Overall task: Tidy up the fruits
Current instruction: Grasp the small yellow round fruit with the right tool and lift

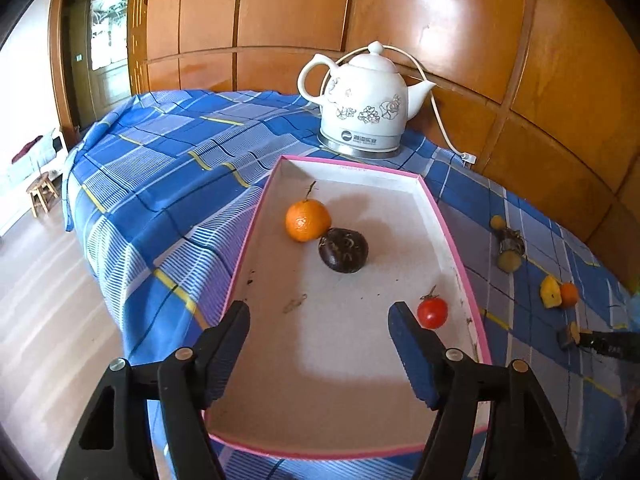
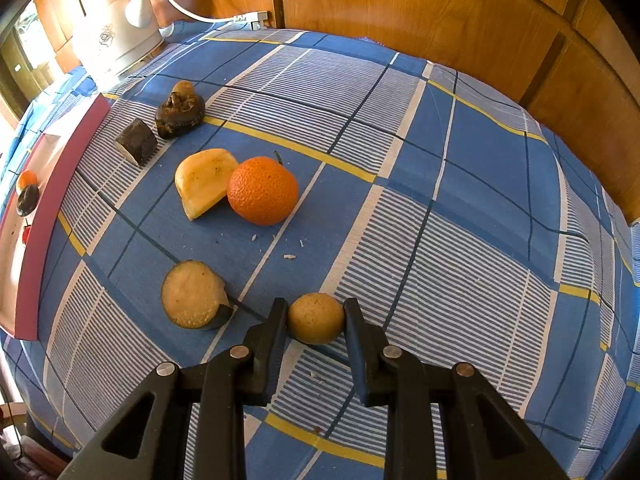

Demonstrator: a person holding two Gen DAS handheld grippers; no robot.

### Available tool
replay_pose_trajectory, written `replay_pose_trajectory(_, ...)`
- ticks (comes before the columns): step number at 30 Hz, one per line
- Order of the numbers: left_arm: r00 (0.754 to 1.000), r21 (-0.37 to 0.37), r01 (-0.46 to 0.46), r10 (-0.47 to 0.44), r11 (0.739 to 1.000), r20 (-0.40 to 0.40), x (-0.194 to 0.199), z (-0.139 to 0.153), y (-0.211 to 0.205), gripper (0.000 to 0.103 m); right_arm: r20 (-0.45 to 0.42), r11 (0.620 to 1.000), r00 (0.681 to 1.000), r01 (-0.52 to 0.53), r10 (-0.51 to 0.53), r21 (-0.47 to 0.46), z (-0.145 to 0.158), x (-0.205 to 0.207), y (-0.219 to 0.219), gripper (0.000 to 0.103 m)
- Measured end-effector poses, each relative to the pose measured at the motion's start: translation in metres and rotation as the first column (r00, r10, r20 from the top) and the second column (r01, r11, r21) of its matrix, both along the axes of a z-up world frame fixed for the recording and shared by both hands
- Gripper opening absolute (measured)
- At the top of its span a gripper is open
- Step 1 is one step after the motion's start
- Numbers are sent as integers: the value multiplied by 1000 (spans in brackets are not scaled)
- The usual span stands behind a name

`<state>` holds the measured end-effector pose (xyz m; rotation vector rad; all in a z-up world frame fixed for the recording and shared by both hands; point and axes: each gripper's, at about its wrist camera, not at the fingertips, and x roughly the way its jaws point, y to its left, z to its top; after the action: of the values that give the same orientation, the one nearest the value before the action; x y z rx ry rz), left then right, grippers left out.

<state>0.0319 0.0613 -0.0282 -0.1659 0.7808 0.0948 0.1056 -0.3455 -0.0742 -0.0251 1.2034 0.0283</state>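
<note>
- Left wrist view: the left gripper hangs over the near part of the pink-edged tray, its jaws standing wide with nothing between them.
- In the tray lie an orange with a stem, a dark wrinkled fruit touching it, and a small red fruit just beside the gripper's right finger, not gripped.
- Right wrist view: the right gripper is narrow and clamped on a small tan round fruit, which rests on the checked cloth of the table.
- The step in hand looks to be the pick of this tan fruit, while the left gripper appears free after a drop in the tray.
- Not sorted yet on the cloth: a second orange touching a yellow wedge, a cut round slice, and dark pieces nearer the white kettle.
- The next move, I judge, calls for lifting the tan fruit and carrying it left over the tray's rim, without squeezing it and without pushing the slice beside it.
</note>
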Motion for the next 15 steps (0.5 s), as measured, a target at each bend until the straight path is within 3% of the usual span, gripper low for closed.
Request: replay_pose_trajectory(15, 1000, 9, -17, 17, 1000, 8, -10, 1, 6, 77, 8, 1000, 1000, 3, -3, -4, 2, -2, -1, 28)
